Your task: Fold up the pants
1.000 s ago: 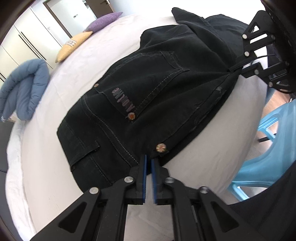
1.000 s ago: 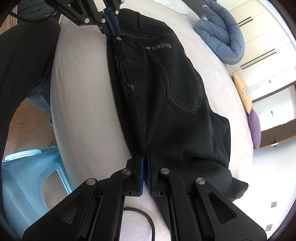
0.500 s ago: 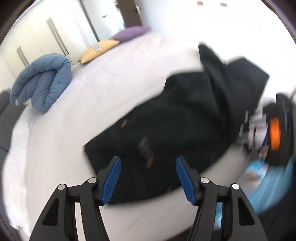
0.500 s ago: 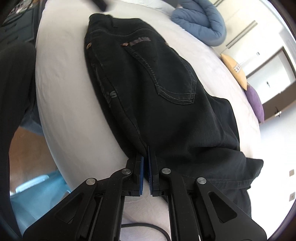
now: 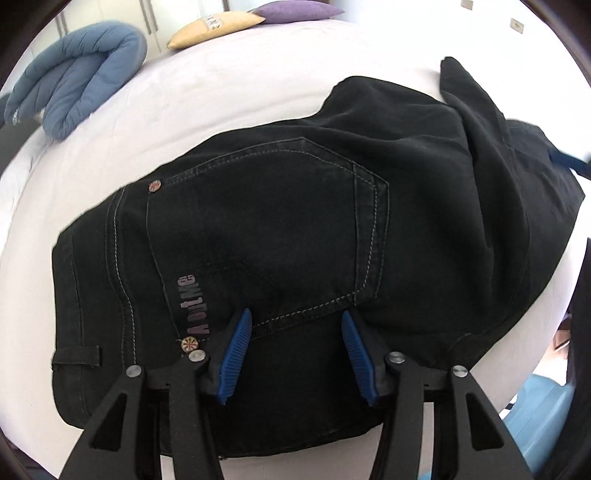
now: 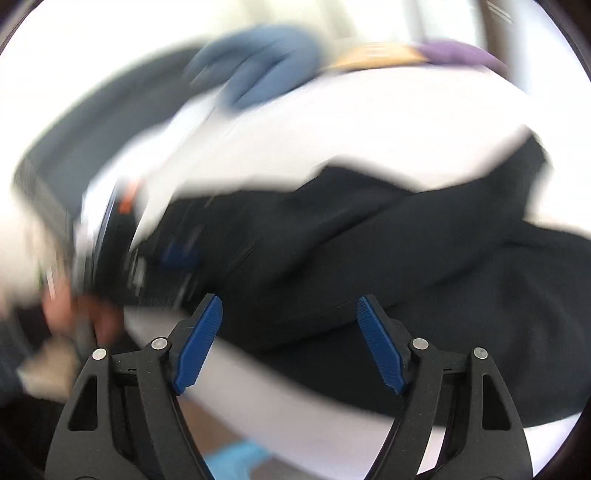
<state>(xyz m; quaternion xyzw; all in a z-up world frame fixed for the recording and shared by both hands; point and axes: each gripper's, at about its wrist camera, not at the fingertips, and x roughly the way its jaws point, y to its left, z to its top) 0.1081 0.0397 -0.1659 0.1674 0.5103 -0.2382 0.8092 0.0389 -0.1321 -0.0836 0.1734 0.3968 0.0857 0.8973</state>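
Black pants [image 5: 288, 229] lie on the white bed [image 5: 258, 70], waistband to the left, back pocket up, legs bunched at the right. My left gripper [image 5: 295, 332] is open and empty, just above the pants near the pocket's lower edge. My right gripper [image 6: 290, 321] is open and empty over the leg end of the pants [image 6: 406, 251]; that view is heavily blurred by motion. The left gripper shows as a blur in the right wrist view [image 6: 177, 254].
A folded blue duvet [image 5: 77, 88] lies at the far left of the bed. A yellow pillow [image 5: 214, 26] and a purple pillow [image 5: 295, 9] lie at the far edge. A light blue plastic stool [image 5: 535, 421] stands beside the bed at lower right.
Both grippers have let go of the pants edge and opened. The left one did so first and moved over the pocket; the right one opened just now and is swinging fast.
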